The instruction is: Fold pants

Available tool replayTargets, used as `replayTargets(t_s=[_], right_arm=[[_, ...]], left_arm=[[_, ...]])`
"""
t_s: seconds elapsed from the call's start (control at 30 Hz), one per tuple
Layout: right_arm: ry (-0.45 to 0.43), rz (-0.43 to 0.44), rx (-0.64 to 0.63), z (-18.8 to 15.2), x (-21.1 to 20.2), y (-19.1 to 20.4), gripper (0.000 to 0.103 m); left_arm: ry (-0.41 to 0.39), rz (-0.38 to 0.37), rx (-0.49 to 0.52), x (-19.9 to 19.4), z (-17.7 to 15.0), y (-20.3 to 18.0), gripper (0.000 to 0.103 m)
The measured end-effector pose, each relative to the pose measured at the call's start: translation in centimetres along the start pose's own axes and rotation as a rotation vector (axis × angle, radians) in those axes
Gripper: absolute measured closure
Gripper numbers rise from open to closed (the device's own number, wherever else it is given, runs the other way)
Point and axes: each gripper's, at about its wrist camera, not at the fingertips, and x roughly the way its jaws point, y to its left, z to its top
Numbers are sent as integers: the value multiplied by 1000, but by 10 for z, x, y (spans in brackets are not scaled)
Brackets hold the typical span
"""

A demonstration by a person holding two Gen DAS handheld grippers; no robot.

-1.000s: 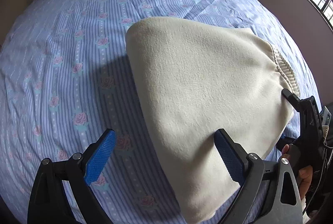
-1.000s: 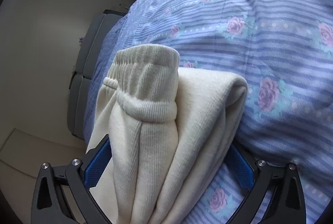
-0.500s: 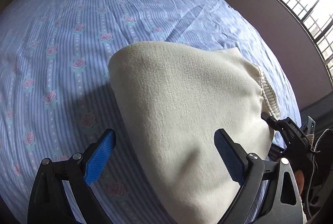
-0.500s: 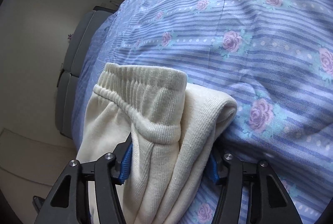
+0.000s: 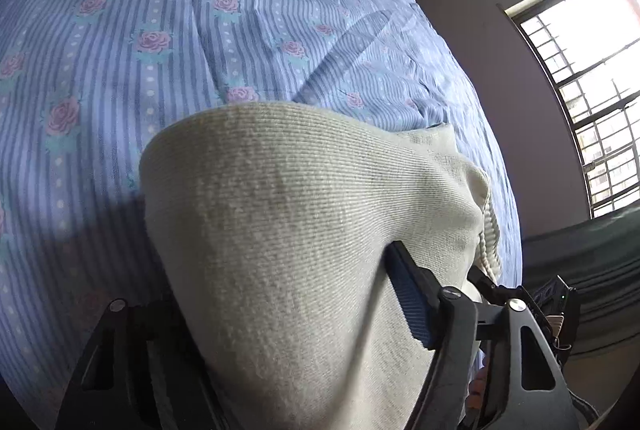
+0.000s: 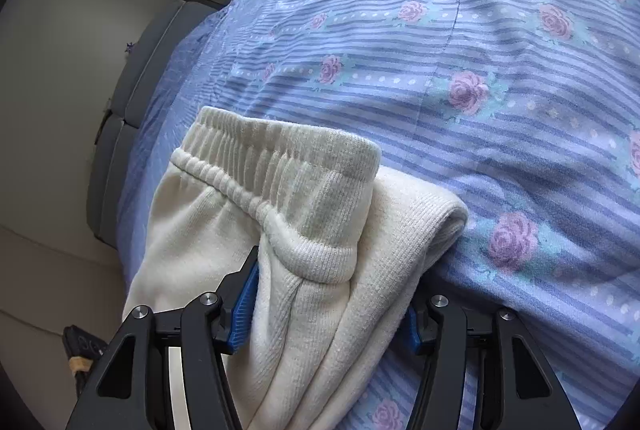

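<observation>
The folded cream knit pants point(image 5: 280, 222) lie on the bed near its edge. In the left wrist view my left gripper point(image 5: 280, 314) is shut on the folded bundle; only the right blue pad point(image 5: 408, 306) shows, the left one is hidden under cloth. In the right wrist view the ribbed elastic waistband point(image 6: 288, 166) lies on top of the folded pants point(image 6: 344, 294). My right gripper point(image 6: 328, 306) is shut on the waistband end, blue pads point(image 6: 245, 304) pressed into the cloth on both sides.
The bed is covered by a blue striped sheet with pink roses point(image 5: 168, 30), also in the right wrist view point(image 6: 500, 62). A barred window point(image 5: 592, 98) and wall are to the right. A grey headboard or sofa point(image 6: 132, 102) and pale floor lie beyond the bed edge.
Both grippers have closed on the pants: the right one first, then the left, which also moved forward onto the bundle. The bundle looks bunched and slightly raised.
</observation>
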Motion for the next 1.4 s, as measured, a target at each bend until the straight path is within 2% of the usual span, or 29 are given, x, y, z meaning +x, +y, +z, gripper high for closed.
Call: replayTargets(t_s=[0.03, 0.1, 0.2, 0.33, 0.53, 0.8, 1.07, 1.2, 1.4], right_arm=[[8, -8, -2, 2, 0, 2, 45], [20, -34, -32, 4, -2, 9, 47], [34, -57, -84, 7, -9, 23, 52], [58, -38, -115, 13, -28, 34, 62], [76, -29, -238, 15, -69, 63, 64], [117, 26, -389, -5, -154, 97, 64], [183, 101, -554, -22, -233, 130, 64], [199, 145, -626, -34, -264, 146, 64], [231, 202, -721, -68, -293, 176, 64]], left_arm=[[1, 2, -12, -3, 1, -1, 47], [-5, 13, -22, -13, 0, -5, 66], [-10, 25, -5, -30, 2, -18, 73], [-22, 87, 73, -46, 1, -49, 75], [-43, 136, 132, -81, -14, -85, 75], [-111, 178, 128, -166, -68, -123, 75], [-237, 213, 36, -251, -144, -163, 75], [-302, 226, -11, -290, -180, -171, 75], [-382, 247, -46, -345, -218, -163, 75]])
